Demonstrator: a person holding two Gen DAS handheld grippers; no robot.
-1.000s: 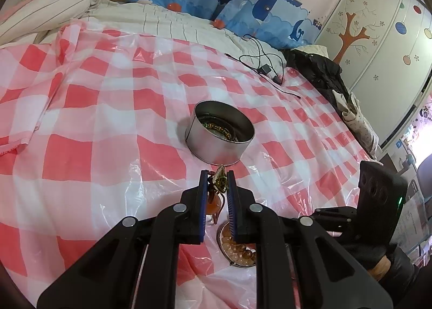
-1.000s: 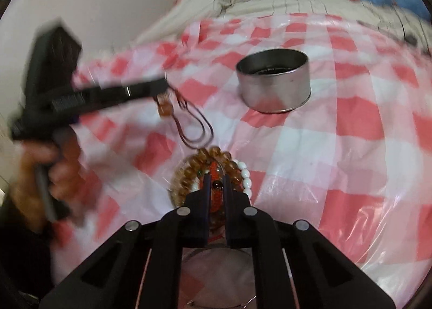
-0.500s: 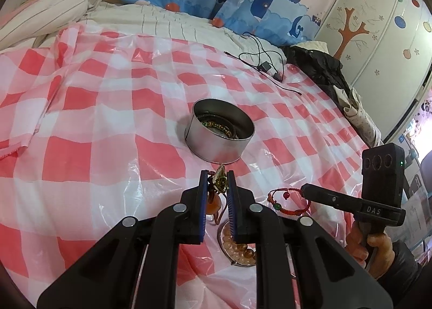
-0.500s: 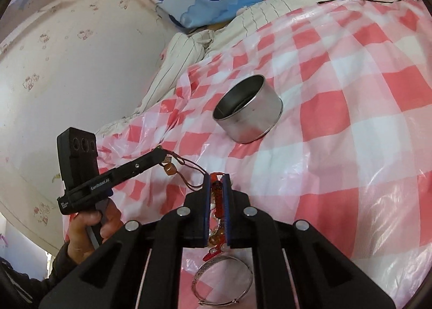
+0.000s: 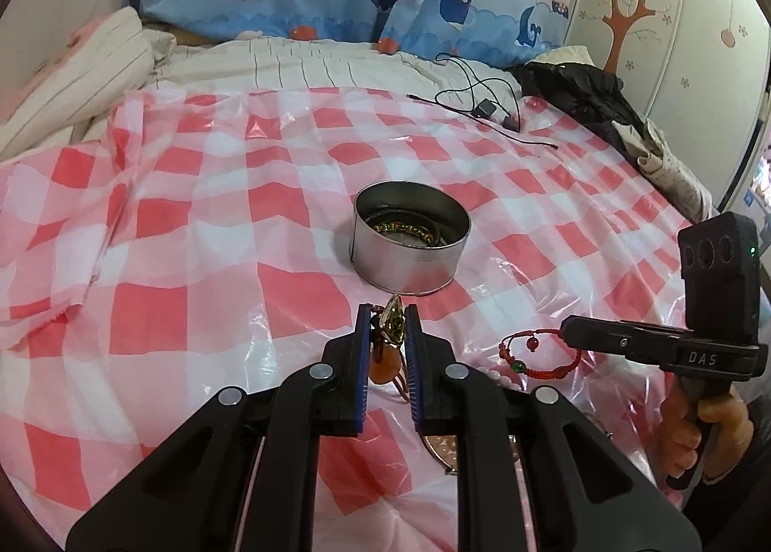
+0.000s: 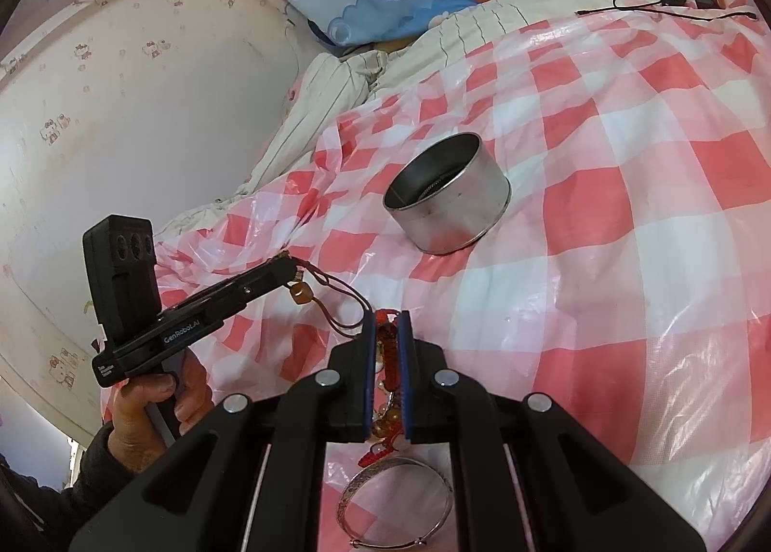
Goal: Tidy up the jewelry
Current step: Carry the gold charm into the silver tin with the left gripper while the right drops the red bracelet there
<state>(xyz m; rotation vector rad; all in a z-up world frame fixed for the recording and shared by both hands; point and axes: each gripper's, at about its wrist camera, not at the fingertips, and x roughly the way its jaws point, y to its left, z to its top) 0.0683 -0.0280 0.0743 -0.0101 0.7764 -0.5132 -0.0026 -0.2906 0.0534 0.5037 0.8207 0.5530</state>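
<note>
Left claw (image 5: 389,328) clamped on an amber pendant cord (image 5: 385,361); right claw (image 6: 387,335) clamped on a red string bracelet (image 5: 535,354), both held above the checkered sheet (image 5: 192,214) near the open tin (image 5: 409,238). Silver bangle (image 6: 395,504) lies below; cables (image 5: 486,103) and a black jacket (image 5: 578,89) sit well behind on the bed.

Both grippers were the same chunky matte black plastic build. The left gripper (image 5: 388,328) had two long flat fingers lined with ribbed blue pads (image 5: 413,359), plus round silver screws along the angled linkage arms. Same deal on the right gripper (image 6: 387,335). From the side each one had a pistol-style handle and a boxy black block on top with three round holes. One had "GenRobot.AI" printed in white, the other "DAS" and a tiny green light. Dark sleeve (image 6: 53,479) at the wrist.
</note>
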